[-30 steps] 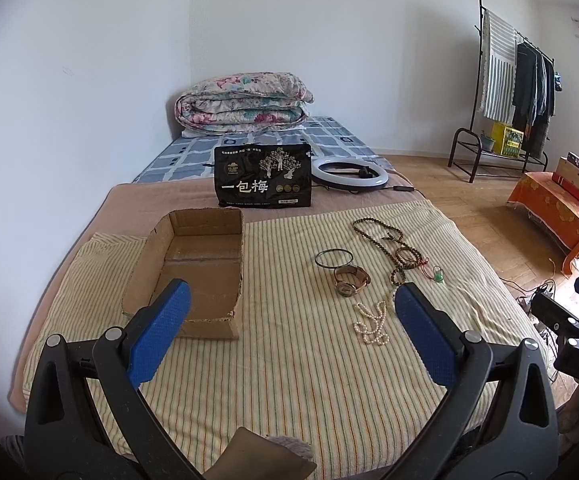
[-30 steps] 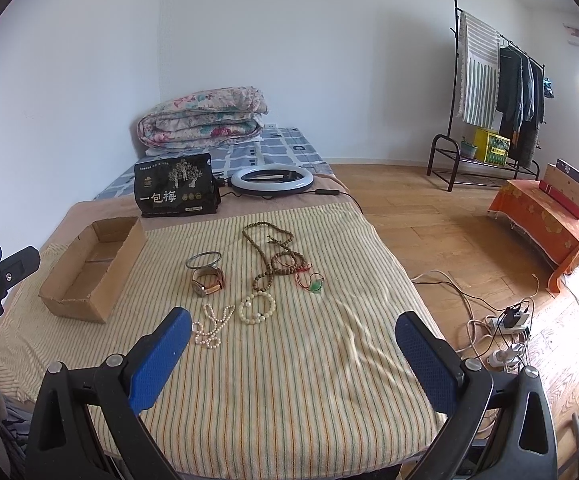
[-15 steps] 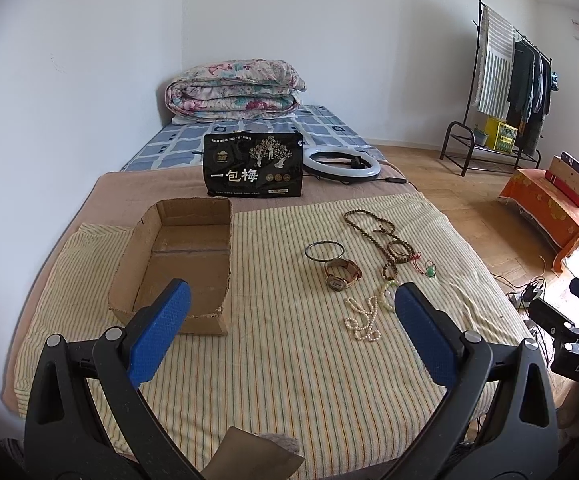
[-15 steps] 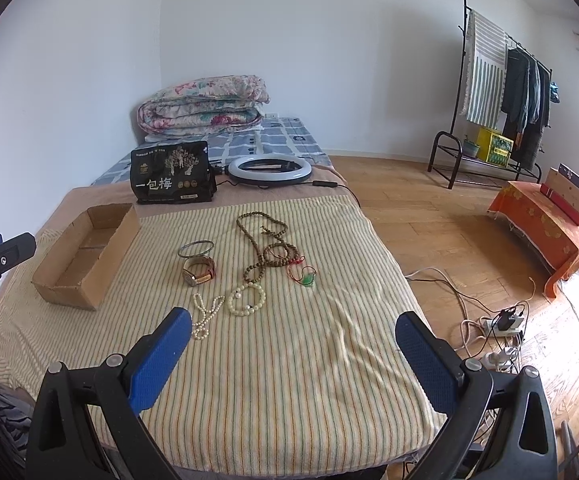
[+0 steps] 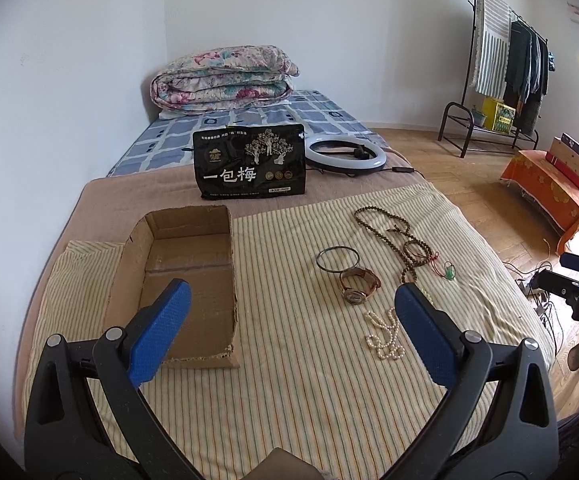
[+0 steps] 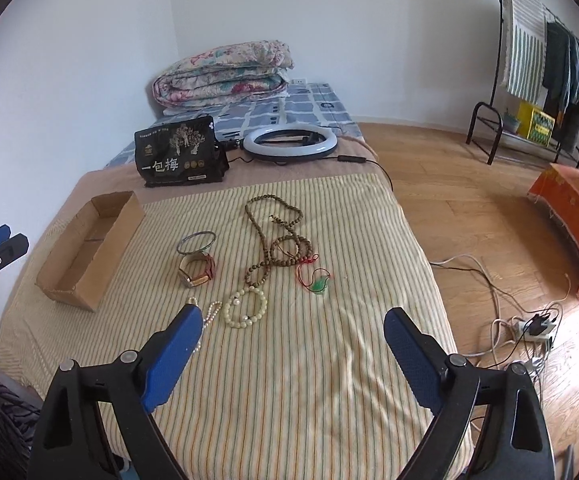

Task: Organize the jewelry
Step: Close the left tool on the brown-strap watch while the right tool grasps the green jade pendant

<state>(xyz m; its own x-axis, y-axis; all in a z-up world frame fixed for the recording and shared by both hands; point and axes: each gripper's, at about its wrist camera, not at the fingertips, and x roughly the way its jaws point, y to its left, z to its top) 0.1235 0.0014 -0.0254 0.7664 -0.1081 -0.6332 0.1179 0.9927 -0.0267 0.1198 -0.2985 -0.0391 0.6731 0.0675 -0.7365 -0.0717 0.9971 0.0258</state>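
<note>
Jewelry lies spread on the striped bedcover: a thin bangle (image 5: 317,259), a watch (image 5: 359,286), a long wooden bead necklace (image 6: 273,236), a green pendant on red cord (image 6: 318,285), a pale bead bracelet (image 6: 246,306) and a pearl string (image 5: 383,334). Left of them sits an open, empty cardboard box (image 5: 185,272). My left gripper (image 5: 291,290) hovers open above the cover between box and jewelry. My right gripper (image 6: 294,314) hangs over the near cover just short of the bracelet; its jaws are closing with nothing between them.
A black snack bag (image 5: 249,166) and a ring light (image 5: 345,154) stand behind the jewelry, with a folded quilt (image 5: 225,76) at the wall. Cables and a power strip (image 6: 537,326) lie on the wood floor right of the bed.
The right gripper's fingers have drawn slightly closer together. Both views have shifted a little across the bed. The jewelry and box lie as before.
</note>
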